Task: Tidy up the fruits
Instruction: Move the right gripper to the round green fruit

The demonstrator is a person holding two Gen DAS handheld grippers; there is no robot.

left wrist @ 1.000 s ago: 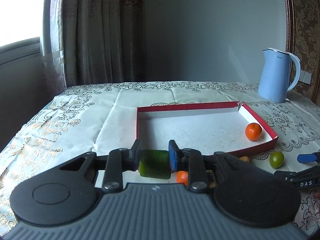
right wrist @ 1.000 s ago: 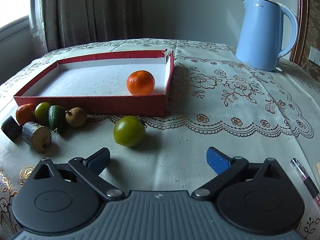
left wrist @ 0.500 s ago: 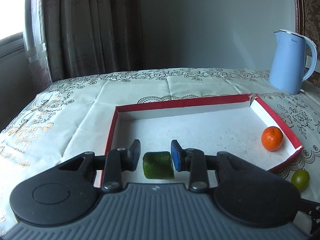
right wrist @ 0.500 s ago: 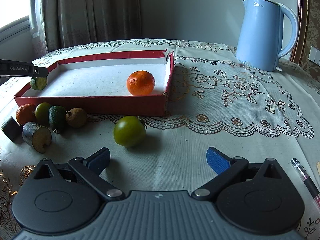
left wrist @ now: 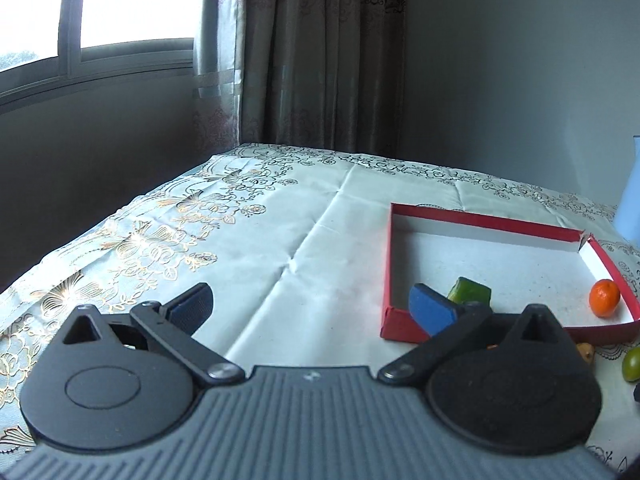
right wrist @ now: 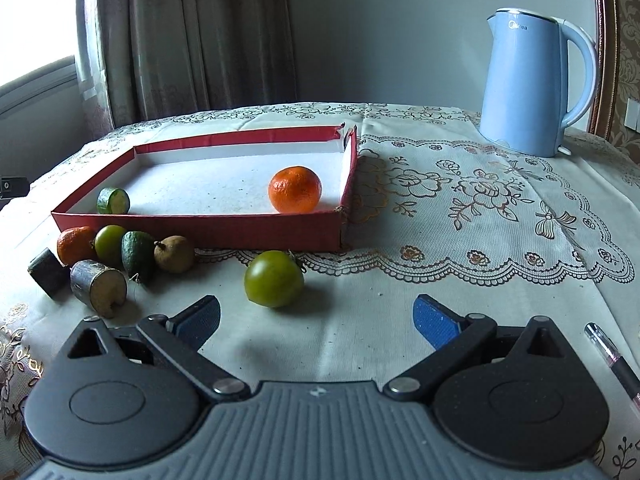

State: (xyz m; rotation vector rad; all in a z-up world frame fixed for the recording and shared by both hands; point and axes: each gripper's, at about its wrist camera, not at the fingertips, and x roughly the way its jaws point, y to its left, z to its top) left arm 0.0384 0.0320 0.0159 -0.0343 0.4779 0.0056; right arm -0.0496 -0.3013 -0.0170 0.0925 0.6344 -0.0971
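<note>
A red box with a white floor holds an orange and a green cucumber piece at its near left corner. My left gripper is open and empty, left of the box over the cloth. My right gripper is open and empty, just in front of a green round fruit. Outside the box's front wall lie an orange, a green fruit, an avocado, a brown fruit and two cut dark pieces.
A light blue kettle stands at the back right. A pen lies at the right near my right gripper. The table has a patterned cloth, with curtains and a window behind.
My left gripper opened and let go of the cucumber piece in the box, then drew back and swung left. My right gripper has not moved.
</note>
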